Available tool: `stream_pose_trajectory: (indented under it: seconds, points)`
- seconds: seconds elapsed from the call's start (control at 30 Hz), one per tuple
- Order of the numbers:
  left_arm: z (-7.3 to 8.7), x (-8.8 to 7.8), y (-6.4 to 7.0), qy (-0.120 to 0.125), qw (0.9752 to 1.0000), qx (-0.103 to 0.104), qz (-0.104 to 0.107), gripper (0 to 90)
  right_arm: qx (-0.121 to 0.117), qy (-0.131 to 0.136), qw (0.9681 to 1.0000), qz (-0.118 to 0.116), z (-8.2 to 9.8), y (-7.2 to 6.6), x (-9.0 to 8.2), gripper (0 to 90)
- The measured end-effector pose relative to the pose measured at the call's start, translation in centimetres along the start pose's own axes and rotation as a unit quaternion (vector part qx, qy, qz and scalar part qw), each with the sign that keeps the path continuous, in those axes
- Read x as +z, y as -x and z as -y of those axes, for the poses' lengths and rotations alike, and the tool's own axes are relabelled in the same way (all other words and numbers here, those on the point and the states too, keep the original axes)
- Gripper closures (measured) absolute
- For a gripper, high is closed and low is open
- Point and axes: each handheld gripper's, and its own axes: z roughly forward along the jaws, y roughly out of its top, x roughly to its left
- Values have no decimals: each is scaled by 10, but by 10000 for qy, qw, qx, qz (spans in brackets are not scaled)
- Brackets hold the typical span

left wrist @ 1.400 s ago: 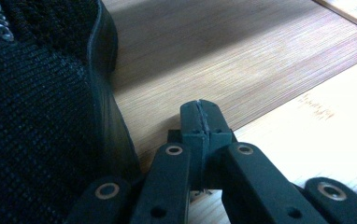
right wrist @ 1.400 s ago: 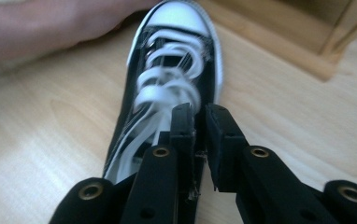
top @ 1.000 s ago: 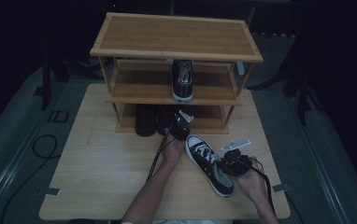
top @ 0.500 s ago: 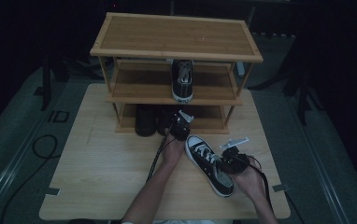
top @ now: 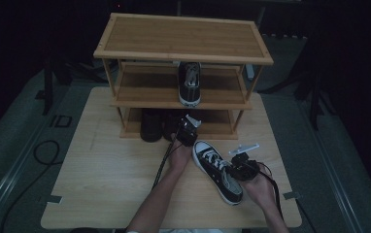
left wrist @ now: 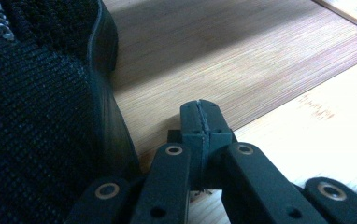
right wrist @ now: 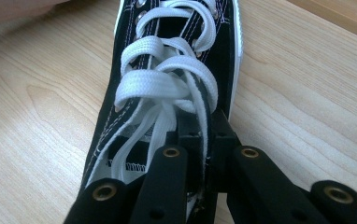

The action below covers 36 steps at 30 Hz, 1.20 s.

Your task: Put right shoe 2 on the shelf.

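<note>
My right tongs (right wrist: 203, 140) had just been closing and pinched a white lace (right wrist: 200, 109) of the sneaker (top: 218, 170) lying on the counter (top: 106, 170). Its long axis ran from the heel at my right hand up-left toward the toe beside my left tongs (top: 187, 132), which were shut on nothing, near the rack (top: 183, 53) beyond.
</note>
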Motion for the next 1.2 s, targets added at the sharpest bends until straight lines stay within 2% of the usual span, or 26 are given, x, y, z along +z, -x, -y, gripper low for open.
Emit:
stream_pose_trajectory:
  seconds: [0.4, 0.8, 1.03, 1.2]
  points:
    - [0, 0, 0, 12, 10000, 0, -2, 900, 50, 98, 9999, 51, 0, 0, -6, 882]
    - [0, 0, 0, 14, 10000, -2, 2, 900, 105, 194, 9998, 31, -2, 6, -15, 882]
    - [0, 0, 0, 15, 10000, -2, 0, 900, 166, 315, 9994, 7, -5, 13, -26, 882]
    - [0, 0, 0, 14, 10000, -2, 2, 900, 132, 341, 9993, 60, -8, 16, -32, 882]
